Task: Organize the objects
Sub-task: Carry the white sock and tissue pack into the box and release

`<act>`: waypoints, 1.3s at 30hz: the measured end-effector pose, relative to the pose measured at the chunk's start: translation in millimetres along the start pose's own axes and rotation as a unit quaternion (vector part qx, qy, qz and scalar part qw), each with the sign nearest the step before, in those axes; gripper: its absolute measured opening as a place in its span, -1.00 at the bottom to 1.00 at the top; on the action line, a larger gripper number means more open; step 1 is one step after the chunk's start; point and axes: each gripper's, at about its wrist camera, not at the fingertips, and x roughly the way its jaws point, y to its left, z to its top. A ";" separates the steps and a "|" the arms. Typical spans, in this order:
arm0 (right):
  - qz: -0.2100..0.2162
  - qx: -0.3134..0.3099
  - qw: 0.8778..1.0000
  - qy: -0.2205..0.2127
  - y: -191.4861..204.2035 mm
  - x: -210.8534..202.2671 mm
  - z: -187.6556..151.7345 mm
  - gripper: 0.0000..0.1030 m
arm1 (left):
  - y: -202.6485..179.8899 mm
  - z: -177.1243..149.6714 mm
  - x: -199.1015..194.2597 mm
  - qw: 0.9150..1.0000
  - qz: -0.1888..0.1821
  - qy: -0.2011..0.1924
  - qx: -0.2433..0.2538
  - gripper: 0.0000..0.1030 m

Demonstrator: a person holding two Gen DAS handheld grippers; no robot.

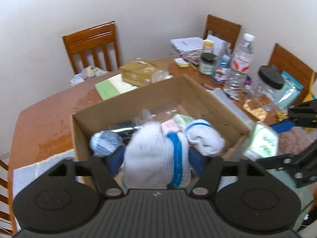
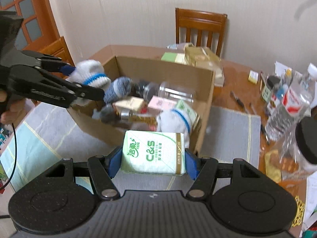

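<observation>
A white sock [image 1: 154,154] with a blue stripe is squeezed in the left hand-held gripper [image 1: 156,158], above the near side of the cardboard box [image 1: 126,103]. The right hand-held gripper [image 2: 153,159] squeezes a green tissue pack [image 2: 153,152] just before the box on the table [image 1: 49,115].

Cardboard box [image 1: 198,91] on table [image 1: 49,119]; bottles [image 1: 240,59] right; chair [image 1: 93,45] seemingly behind.

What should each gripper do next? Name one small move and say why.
Probably open the left gripper: its white sock already hangs over the open cardboard box, where another sock lies. The right gripper holds the tissue pack just short of the box's near wall, so it follows.
</observation>
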 end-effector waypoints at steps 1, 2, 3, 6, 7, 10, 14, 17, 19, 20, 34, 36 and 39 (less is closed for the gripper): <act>0.000 0.000 1.000 -0.003 0.4 -0.8 3.1 0.35 | 2.4 0.5 2.9 1.000 0.018 -0.002 -0.004 0.92; 0.001 0.000 1.000 -0.004 1.5 -0.4 5.5 0.35 | 4.0 -0.8 3.4 1.000 0.028 -0.005 -0.008 0.92; 0.002 -0.001 1.000 -0.005 1.9 0.7 8.4 0.35 | 6.0 -1.5 5.2 1.000 0.027 -0.002 -0.010 0.92; 0.002 -0.004 1.000 -0.006 2.6 3.5 15.3 0.35 | 11.5 -6.6 7.8 1.000 0.016 0.003 -0.022 0.93; 0.002 -0.005 1.000 -0.005 3.2 5.4 17.7 0.35 | 12.2 -8.9 9.1 1.000 0.016 0.006 -0.024 0.93; 0.001 -0.009 1.000 -0.005 5.1 11.1 25.4 0.35 | 12.1 -16.0 8.5 0.999 0.020 0.008 -0.027 0.93; 0.003 -0.012 1.000 -0.005 5.7 19.8 38.0 0.35 | 13.4 -25.0 5.0 0.999 0.025 0.007 -0.038 0.93; 0.004 -0.015 1.000 -0.004 7.1 28.0 48.4 0.35 | 14.4 -29.0 2.5 0.998 0.036 0.000 -0.045 0.95; 0.004 -0.017 1.000 -0.004 8.4 33.8 55.4 0.35 | 15.1 -31.4 0.1 0.998 0.043 -0.007 -0.048 0.95; 0.004 -0.018 1.000 -0.004 9.2 37.9 59.9 0.35 | 15.4 -32.1 -1.0 0.998 0.046 -0.011 -0.049 0.95; -0.016 -0.027 0.999 -0.011 20.0 80.9 111.9 0.88 | 33.8 -46.0 -12.2 0.993 0.068 -0.040 -0.088 0.98; -0.026 -0.016 0.999 -0.018 19.7 82.5 114.3 1.00 | 34.4 -47.6 -13.1 0.992 0.072 -0.042 -0.091 0.98; -0.033 -0.004 0.999 -0.013 17.4 84.1 115.8 1.00 | 35.8 -50.0 -14.0 0.991 0.082 -0.044 -0.096 0.97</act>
